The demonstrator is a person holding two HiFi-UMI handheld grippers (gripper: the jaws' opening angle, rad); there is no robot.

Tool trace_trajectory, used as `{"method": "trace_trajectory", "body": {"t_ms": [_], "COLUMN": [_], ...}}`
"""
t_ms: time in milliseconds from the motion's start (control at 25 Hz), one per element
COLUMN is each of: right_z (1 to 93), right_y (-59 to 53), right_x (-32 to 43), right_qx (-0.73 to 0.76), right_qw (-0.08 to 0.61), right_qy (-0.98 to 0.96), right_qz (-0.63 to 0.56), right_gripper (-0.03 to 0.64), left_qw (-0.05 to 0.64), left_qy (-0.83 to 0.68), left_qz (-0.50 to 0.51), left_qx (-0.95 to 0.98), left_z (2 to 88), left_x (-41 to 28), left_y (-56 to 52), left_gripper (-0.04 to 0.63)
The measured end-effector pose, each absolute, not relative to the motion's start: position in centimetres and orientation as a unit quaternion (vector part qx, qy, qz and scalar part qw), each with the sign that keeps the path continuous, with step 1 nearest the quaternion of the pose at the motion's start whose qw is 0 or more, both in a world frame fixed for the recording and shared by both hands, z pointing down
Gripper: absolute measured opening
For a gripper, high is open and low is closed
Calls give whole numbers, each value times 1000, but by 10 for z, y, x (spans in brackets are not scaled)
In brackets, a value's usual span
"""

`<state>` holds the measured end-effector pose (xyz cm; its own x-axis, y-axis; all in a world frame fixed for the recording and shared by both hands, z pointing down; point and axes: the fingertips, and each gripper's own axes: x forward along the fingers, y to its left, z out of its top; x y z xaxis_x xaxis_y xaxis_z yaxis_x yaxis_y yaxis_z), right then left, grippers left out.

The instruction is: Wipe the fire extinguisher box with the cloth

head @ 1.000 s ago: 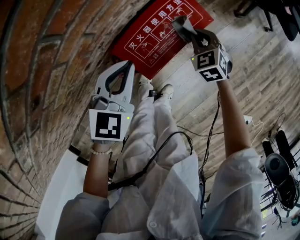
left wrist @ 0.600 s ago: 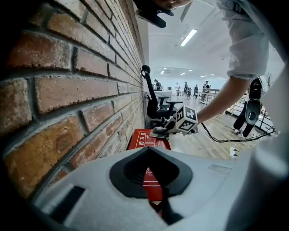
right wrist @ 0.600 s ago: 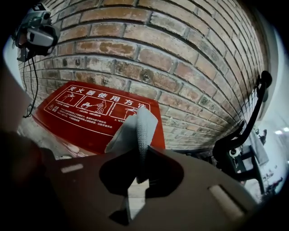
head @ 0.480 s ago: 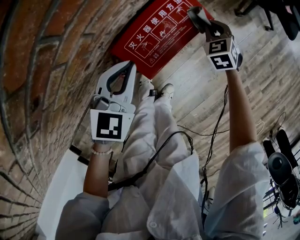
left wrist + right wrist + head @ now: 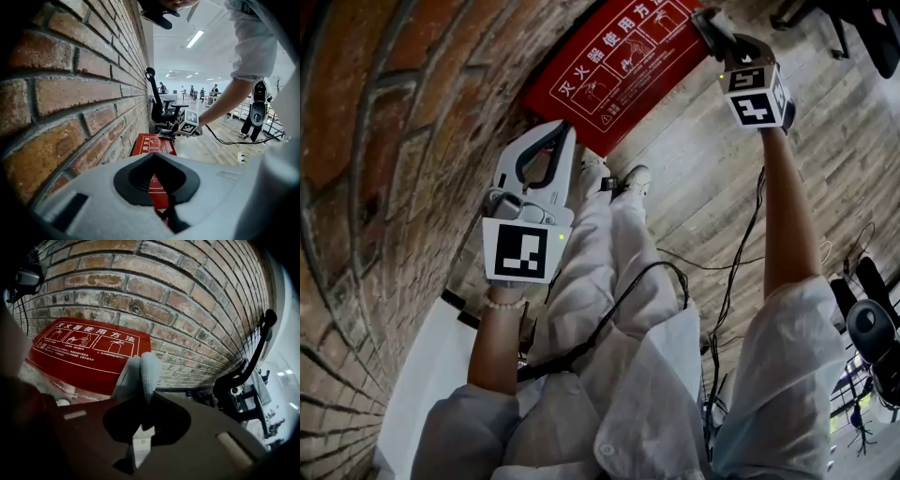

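The red fire extinguisher box [image 5: 614, 66] with white printed instructions stands on the floor against the brick wall. My right gripper [image 5: 719, 36] is shut on a grey cloth [image 5: 709, 19] at the box's far right end. In the right gripper view the cloth [image 5: 140, 373] sticks up from the jaws in front of the box [image 5: 89, 350]. My left gripper [image 5: 563, 128] hangs shut and empty near the box's lower corner, close to the wall. Its own view looks along the wall at the box [image 5: 153, 143] and at the right gripper [image 5: 174, 132].
The brick wall [image 5: 384, 141] runs along the left. A wooden floor [image 5: 712, 178] carries black cables [image 5: 712, 267] and a power strip [image 5: 242, 158]. A black office chair [image 5: 246, 366] stands beyond the box. The person's shoes [image 5: 623, 180] are just below it.
My right gripper has carried the cloth up and to the right along the box towards its far end. The left gripper has hardly moved.
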<state>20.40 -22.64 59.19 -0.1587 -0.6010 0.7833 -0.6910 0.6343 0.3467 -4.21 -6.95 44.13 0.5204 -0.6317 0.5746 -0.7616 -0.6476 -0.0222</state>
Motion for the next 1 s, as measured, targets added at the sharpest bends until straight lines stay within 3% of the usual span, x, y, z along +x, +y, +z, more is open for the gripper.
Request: {"method": "trace_trajectory", "body": {"t_ms": [200,520,1000], "right_z": [591,559,454], "right_y": [-227,-220,-161], "right_x": [206,195,159], "right_qx": [429,462,430], "right_qw": [486,419,380], "right_qy": [-760,-779,-818], "right_qz": [48,65,34], "right_gripper": [20,20,20], "left_qw": [119,111,55], "left_qy": [-401,-392,-372], "left_qz": [277,267,230], "left_qx": [865,873,897], "left_z": [443,434,347], "left_x": [-43,-37,-15], "left_y": [-69,-71,-80], "left_gripper": [-2,-2,-2]}}
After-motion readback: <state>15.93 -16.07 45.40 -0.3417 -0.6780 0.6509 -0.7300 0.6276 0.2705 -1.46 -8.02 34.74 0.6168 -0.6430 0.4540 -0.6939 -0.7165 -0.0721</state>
